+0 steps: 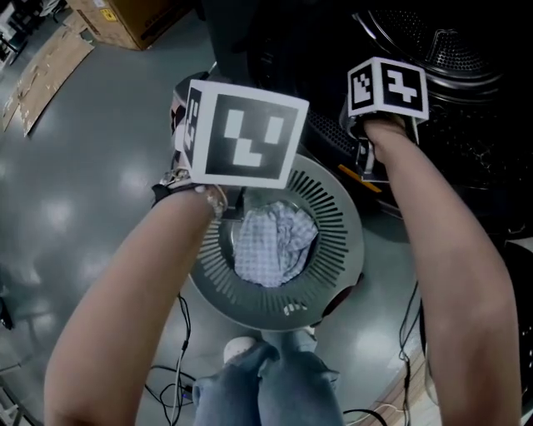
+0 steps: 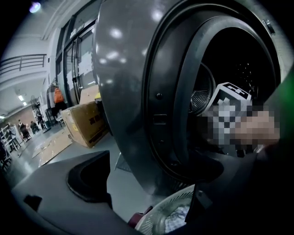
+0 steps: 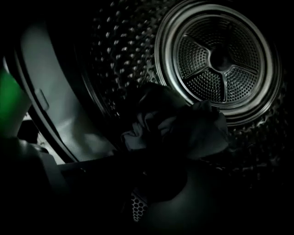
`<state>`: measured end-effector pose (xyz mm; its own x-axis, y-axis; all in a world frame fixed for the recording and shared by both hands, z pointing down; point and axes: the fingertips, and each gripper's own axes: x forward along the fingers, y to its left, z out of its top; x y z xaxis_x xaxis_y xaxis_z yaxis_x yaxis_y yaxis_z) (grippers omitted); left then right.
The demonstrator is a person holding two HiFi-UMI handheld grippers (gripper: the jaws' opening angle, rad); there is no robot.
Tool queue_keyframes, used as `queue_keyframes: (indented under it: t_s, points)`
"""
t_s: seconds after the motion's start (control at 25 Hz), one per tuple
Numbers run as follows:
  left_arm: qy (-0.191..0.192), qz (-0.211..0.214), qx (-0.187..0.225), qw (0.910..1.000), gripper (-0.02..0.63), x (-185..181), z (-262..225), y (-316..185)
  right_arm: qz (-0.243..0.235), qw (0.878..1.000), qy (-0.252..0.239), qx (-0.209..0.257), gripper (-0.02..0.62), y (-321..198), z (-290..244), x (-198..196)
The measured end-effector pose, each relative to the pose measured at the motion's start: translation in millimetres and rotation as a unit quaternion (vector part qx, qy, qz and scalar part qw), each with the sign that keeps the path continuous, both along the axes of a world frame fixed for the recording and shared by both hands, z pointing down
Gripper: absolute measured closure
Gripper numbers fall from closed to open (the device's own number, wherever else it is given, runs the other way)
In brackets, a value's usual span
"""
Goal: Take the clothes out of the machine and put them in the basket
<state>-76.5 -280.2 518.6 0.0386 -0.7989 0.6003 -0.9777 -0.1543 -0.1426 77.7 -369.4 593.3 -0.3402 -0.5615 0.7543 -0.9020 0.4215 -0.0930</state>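
Note:
A grey slatted basket (image 1: 337, 212) stands on the floor below me, with a pale checked cloth (image 1: 271, 241) lying in it. Above its left rim hangs my left gripper's marker cube (image 1: 241, 133). In the left gripper view, my left gripper (image 2: 154, 213) is open and empty, and the basket (image 2: 167, 209) shows between its jaws. My right gripper's cube (image 1: 387, 87) reaches into the dark machine (image 1: 454, 108). Inside the drum (image 3: 225, 59), my right gripper (image 3: 154, 153) is shut on a bunched dark garment (image 3: 183, 128); its tips are lost in shadow.
The machine's round door (image 2: 124, 87) hangs open beside the left gripper. A cardboard box (image 1: 125, 17) and flattened cardboard (image 1: 46, 71) lie on the grey floor to the left. Cables (image 1: 175, 378) trail by my legs (image 1: 275, 387), close to the basket's near side.

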Motion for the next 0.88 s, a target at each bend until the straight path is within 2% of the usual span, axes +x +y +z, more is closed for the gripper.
queue_keyframes:
  t_s: [0.08, 0.24, 0.6, 0.88]
  points:
    - [0.002, 0.003, -0.005, 1.0000, 0.071, 0.5, 1.6, 0.8, 0.012, 0.999, -0.032, 0.005, 0.583, 1.5, -4.5, 4.1]
    - [0.015, 0.003, -0.022, 0.9996, 0.071, 2.4, 1.2, 10.1, 0.019, 0.998, -0.059, -0.004, 0.584, 23.2, -6.1, 18.5]
    - [-0.001, -0.011, -0.045, 0.9989, 0.071, -15.1, -30.8, 41.4, -0.022, 0.997, -0.066, -0.024, 0.584, 89.9, -46.2, 13.3]
    - [0.025, -0.001, -0.080, 0.9964, 0.071, -0.3, -55.3, 71.0, -0.034, 0.995, -0.071, -0.058, 0.584, 146.2, -60.4, 7.4]
